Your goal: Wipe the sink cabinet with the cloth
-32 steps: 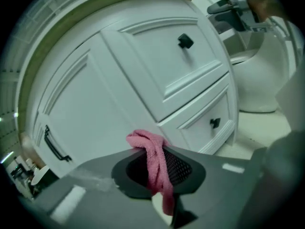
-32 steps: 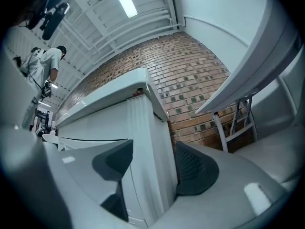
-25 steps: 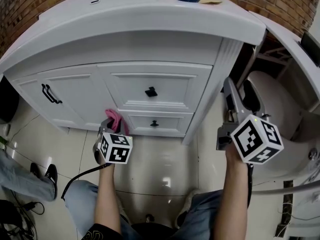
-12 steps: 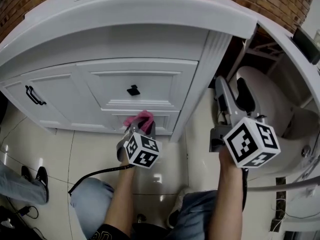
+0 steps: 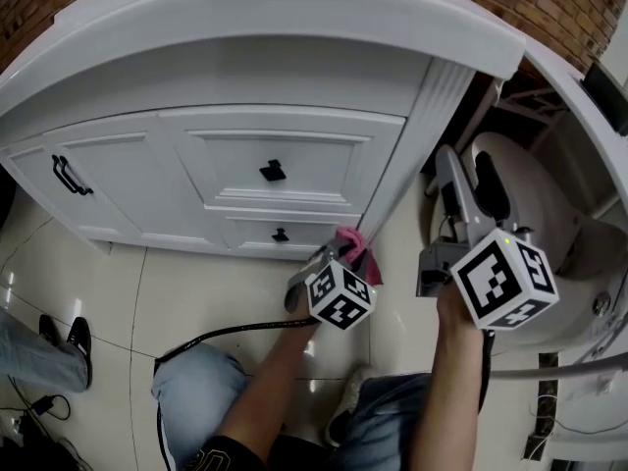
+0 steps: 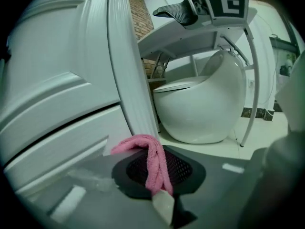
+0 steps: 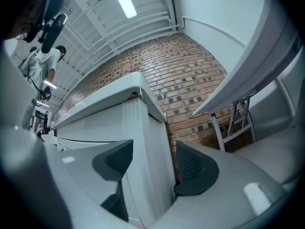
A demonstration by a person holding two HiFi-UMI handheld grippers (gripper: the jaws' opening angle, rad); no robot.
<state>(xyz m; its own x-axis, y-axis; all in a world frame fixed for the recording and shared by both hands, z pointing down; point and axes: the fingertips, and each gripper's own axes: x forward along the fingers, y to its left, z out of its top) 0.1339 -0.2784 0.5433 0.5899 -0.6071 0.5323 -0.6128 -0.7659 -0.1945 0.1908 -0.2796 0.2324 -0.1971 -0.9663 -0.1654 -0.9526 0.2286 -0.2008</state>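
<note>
I am sliding the left gripper (image 5: 343, 253) rightward to frame centre. It is clamping the pink cloth (image 6: 155, 160), which is pointing at the sink cabinet (image 5: 294, 81) corner post (image 5: 410, 153) just ahead. The right gripper (image 7: 152, 163) is hanging open, empty.

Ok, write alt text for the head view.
The left gripper holds a pink cloth at the lower right corner of a white sink cabinet. The right gripper is open and empty, beside a white toilet.

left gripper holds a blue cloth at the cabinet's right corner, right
No, the cloth is pink, not blue: the left gripper holds a pink cloth at the right corner of the cabinet, as the left gripper view shows.
</note>
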